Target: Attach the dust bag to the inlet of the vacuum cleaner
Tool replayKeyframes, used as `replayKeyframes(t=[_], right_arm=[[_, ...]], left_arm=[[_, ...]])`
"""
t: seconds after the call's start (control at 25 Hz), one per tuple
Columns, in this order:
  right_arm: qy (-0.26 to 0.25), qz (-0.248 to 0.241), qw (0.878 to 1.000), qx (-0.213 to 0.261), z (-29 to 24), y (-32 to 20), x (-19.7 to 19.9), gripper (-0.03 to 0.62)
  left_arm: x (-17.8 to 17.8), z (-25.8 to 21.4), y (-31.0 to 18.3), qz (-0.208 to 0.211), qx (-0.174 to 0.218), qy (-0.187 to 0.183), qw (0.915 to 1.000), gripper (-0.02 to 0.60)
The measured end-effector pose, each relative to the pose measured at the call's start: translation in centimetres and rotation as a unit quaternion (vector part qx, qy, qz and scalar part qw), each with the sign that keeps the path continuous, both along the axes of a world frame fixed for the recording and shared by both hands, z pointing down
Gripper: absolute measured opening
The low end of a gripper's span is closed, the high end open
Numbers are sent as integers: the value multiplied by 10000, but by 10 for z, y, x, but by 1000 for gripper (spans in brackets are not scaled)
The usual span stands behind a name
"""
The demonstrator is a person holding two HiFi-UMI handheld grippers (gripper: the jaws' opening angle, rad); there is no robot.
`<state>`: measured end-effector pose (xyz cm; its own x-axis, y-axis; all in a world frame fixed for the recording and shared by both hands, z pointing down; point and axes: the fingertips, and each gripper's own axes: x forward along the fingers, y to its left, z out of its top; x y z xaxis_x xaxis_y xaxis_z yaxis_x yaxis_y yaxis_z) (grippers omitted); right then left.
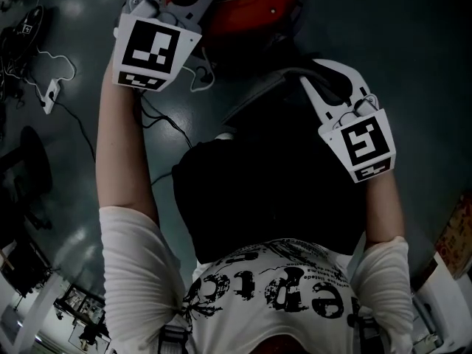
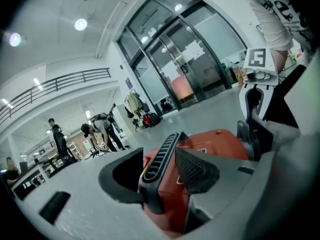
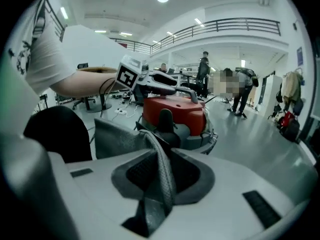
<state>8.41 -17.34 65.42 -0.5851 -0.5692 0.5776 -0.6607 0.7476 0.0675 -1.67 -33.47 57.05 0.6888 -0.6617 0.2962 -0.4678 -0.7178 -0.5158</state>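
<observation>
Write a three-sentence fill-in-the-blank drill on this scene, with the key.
The round plastic vacuum cleaner is coloured ___.
Between the open jaws of the left gripper stands the vacuum's black ribbed ___.
The right gripper is shut on the grey fabric dust ___.
Missing words: red; handle; bag.

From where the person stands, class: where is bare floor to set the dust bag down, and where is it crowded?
Bare floor lies right of the red vacuum cleaner, beyond the right gripper. Left of it, cables and a power strip crowd the floor.
</observation>
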Motion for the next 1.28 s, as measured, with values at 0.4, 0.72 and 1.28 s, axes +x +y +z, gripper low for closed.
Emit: replayKeyframes(t=[0.4,0.72,1.28], right_arm=[[-655,636,9900,1080,-106,1,27,57],[-1747,1242,9557,2017,-167,-8,29,2],[-1672,1532,9540,1961,-335,-6,6,2]], left_arm=[[-73,-110,63,-1684,434,2951,9395,182],[-88,-86,149,-2892,-118,3286,8990,3],[-97,-243,156,-3058,-1432,3577,8707,3]])
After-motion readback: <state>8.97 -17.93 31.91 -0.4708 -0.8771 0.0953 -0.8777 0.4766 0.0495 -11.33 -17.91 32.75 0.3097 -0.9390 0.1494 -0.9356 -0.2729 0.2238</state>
